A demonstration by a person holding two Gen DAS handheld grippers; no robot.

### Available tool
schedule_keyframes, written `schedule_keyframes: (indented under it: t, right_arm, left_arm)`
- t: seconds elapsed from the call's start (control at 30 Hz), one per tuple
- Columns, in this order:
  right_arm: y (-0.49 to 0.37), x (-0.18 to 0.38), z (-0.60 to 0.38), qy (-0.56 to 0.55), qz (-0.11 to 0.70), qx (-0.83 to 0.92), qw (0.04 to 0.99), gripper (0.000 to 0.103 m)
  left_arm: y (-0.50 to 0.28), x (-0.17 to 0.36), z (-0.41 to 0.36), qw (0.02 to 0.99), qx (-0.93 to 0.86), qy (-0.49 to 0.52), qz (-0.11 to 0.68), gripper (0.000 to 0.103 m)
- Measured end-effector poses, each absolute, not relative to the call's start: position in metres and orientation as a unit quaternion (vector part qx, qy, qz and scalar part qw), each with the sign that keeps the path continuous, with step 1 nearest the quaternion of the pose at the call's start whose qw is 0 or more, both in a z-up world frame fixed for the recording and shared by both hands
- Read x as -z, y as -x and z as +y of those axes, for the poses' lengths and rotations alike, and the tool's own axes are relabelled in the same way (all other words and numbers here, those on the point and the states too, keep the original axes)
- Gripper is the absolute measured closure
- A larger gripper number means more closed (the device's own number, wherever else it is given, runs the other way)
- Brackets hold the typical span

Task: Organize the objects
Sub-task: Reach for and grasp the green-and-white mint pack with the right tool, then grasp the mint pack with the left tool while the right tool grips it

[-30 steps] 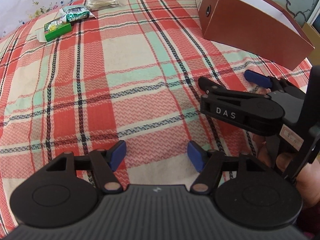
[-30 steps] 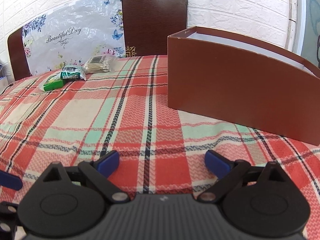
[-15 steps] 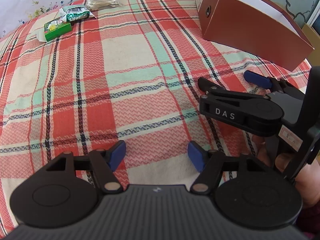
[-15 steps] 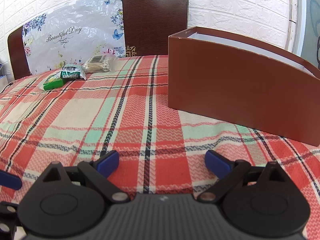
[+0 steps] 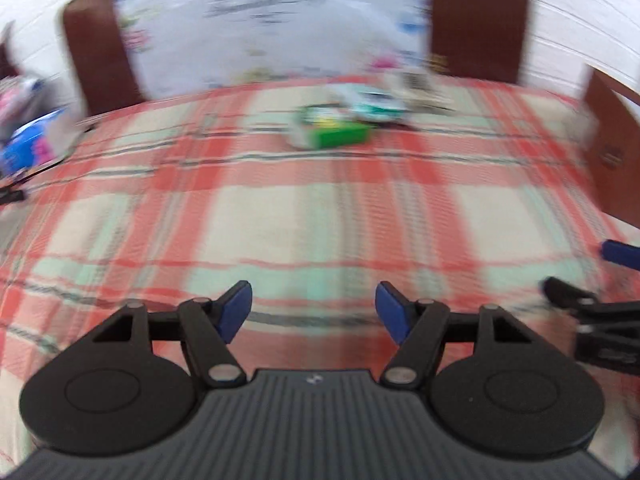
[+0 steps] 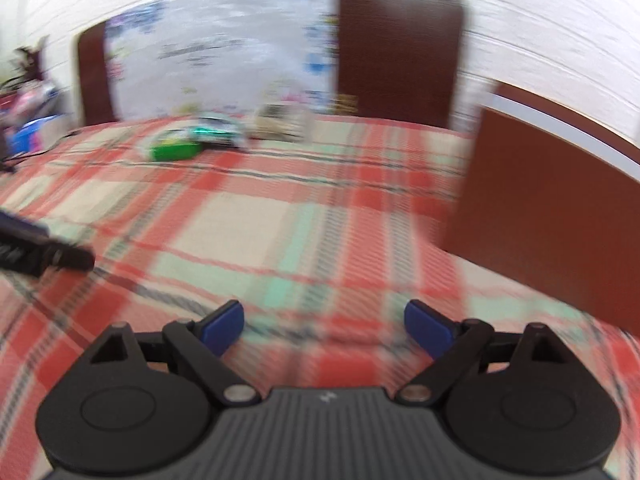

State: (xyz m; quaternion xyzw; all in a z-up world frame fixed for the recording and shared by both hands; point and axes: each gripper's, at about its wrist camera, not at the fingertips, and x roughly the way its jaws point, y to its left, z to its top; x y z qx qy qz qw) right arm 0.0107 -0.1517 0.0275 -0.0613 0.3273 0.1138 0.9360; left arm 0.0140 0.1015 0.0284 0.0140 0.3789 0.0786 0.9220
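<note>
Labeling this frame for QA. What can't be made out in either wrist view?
- Green packet, left wrist view: motion blur, label unreadable.
- Wrapped items beside it, right wrist view: blur, contents unclear.
- Brown box, right wrist view: cut by the right edge; its wall hides the inside.
- Clutter at the far left, left wrist view: blurred, cut by the edge.
- Right gripper, left wrist view: mostly out of frame.

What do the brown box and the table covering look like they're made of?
The brown box looks like matte cardboard: flat thin walls with a pale inner edge, though blur leaves it uncertain. The table covering looks like woven cloth, a red, cream and green plaid without shine.
</note>
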Motion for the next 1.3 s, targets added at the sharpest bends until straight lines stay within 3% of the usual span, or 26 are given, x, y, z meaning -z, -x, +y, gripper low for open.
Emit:
schedule_keyframes:
  t: [0.03,0.07,0.17,0.33,0.5,0.53,0.6,0.67,0.77,1.03,1.1,1.13,1.17,1.3]
  right_arm:
    - [-0.020,-0.028,-0.140,0.066,0.323,-0.131,0.935,0.013]
    - [-0.031,-0.029,-0.129,0.069,0.317,-0.145,0.935,0.014]
    - [-0.067,-0.040,-0.098,0.059,0.291,-0.168,0.940,0.014]
    - [-0.150,-0.059,-0.065,-0.018,0.301,-0.198,0.933,0.012]
    - [-0.220,-0.034,-0.047,-0.071,0.347,-0.173,0.919,0.012]
    - [-0.229,-0.026,-0.046,-0.076,0.360,-0.171,0.914,0.016]
    - [-0.231,-0.022,-0.046,-0.088,0.349,-0.177,0.916,0.038]
    - [-0.222,-0.026,-0.051,-0.105,0.359,-0.191,0.908,0.053]
    - [-0.192,-0.030,-0.063,-0.082,0.362,-0.195,0.908,0.054]
    - [-0.018,-0.026,-0.133,0.140,0.322,-0.170,0.921,0.052]
    - [0.024,-0.028,-0.158,0.146,0.320,-0.151,0.924,0.042]
    - [0.040,-0.028,-0.172,0.133,0.321,-0.140,0.927,0.026]
    - [0.052,-0.029,-0.184,0.114,0.325,-0.129,0.930,0.017]
    - [0.062,-0.031,-0.208,0.047,0.345,-0.120,0.930,0.017]
  left_arm:
    - [-0.019,-0.021,0.118,0.919,-0.100,0.007,0.382,0.030]
    - [-0.020,-0.017,0.134,0.923,-0.106,0.040,0.368,0.019]
    - [-0.013,0.001,0.152,0.944,-0.136,0.036,0.299,0.011]
    - [-0.013,0.000,0.144,0.951,-0.111,0.046,0.284,0.011]
    - [-0.014,0.000,0.140,0.952,-0.105,0.051,0.284,0.011]
    - [-0.014,0.000,0.140,0.952,-0.104,0.051,0.284,0.011]
    - [-0.014,0.002,0.155,0.953,-0.099,0.052,0.283,0.011]
    - [-0.016,0.003,0.156,0.953,-0.099,0.052,0.283,0.011]
    - [-0.017,0.003,0.158,0.953,-0.097,0.056,0.281,0.011]
    - [-0.017,-0.001,0.155,0.952,-0.078,0.054,0.292,0.010]
    - [-0.015,-0.010,0.148,0.947,-0.039,0.093,0.306,0.010]
    - [-0.013,-0.017,0.141,0.942,0.003,0.128,0.309,0.011]
    - [-0.012,-0.023,0.129,0.937,0.046,0.148,0.313,0.011]
    - [-0.015,-0.041,0.065,0.912,0.195,0.132,0.337,0.015]
